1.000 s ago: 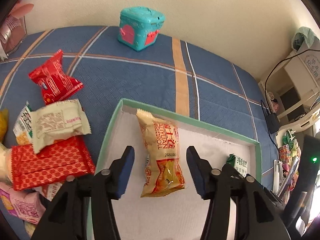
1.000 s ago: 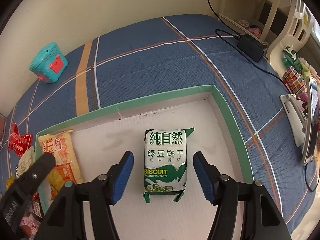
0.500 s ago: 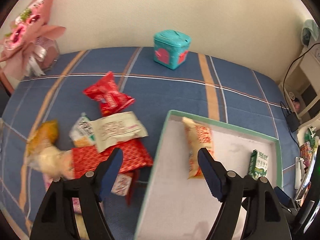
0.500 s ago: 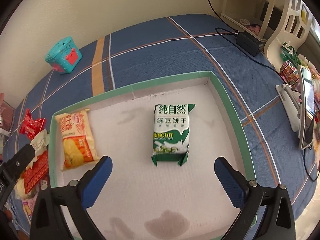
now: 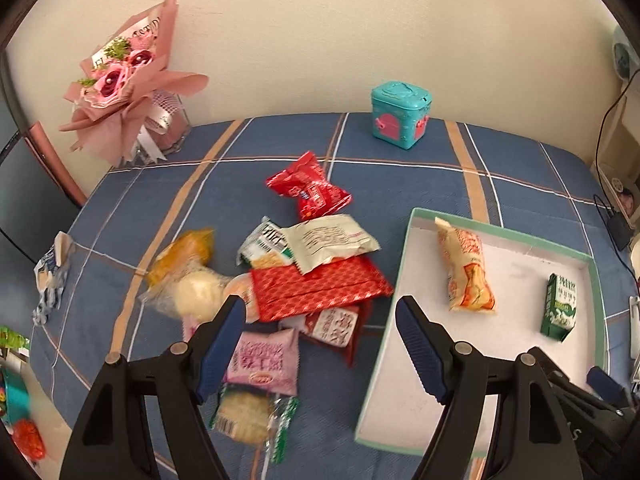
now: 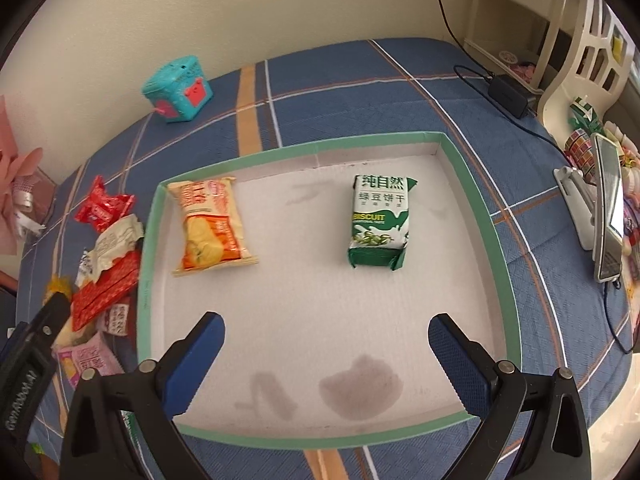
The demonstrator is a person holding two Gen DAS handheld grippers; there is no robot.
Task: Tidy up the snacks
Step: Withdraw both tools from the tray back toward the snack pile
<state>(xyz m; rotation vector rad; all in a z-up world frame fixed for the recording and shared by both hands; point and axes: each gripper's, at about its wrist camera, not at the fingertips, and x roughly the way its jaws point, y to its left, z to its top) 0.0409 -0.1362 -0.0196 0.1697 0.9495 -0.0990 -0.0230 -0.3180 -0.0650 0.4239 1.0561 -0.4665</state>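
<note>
A green-rimmed white tray [image 6: 472, 184] holds an orange snack bag [image 6: 210, 226] on its left and a green biscuit pack [image 6: 380, 220] on its right; both also show in the left wrist view, the bag [image 5: 466, 266] and the pack [image 5: 560, 306]. My right gripper [image 6: 326, 344] is open and empty above the tray's near half. My left gripper [image 5: 320, 334] is open and empty above a pile of loose snacks: a red patterned pack [image 5: 320, 288], a white wrapper [image 5: 332, 240], a red candy bag [image 5: 310, 190], a pink packet [image 5: 264, 360].
A teal toy box [image 5: 400, 114] stands at the back by the wall. A pink bouquet [image 5: 128, 80] stands at the back left. A phone on a stand [image 6: 606, 208], a charger [image 6: 508, 94] and shelves are to the right of the blue plaid cloth [image 6: 360, 92].
Both grippers have pulled back and opened wider. The left gripper swung left from over the orange bag to over the loose snack pile. The orange bag and biscuit pack stay in the tray.
</note>
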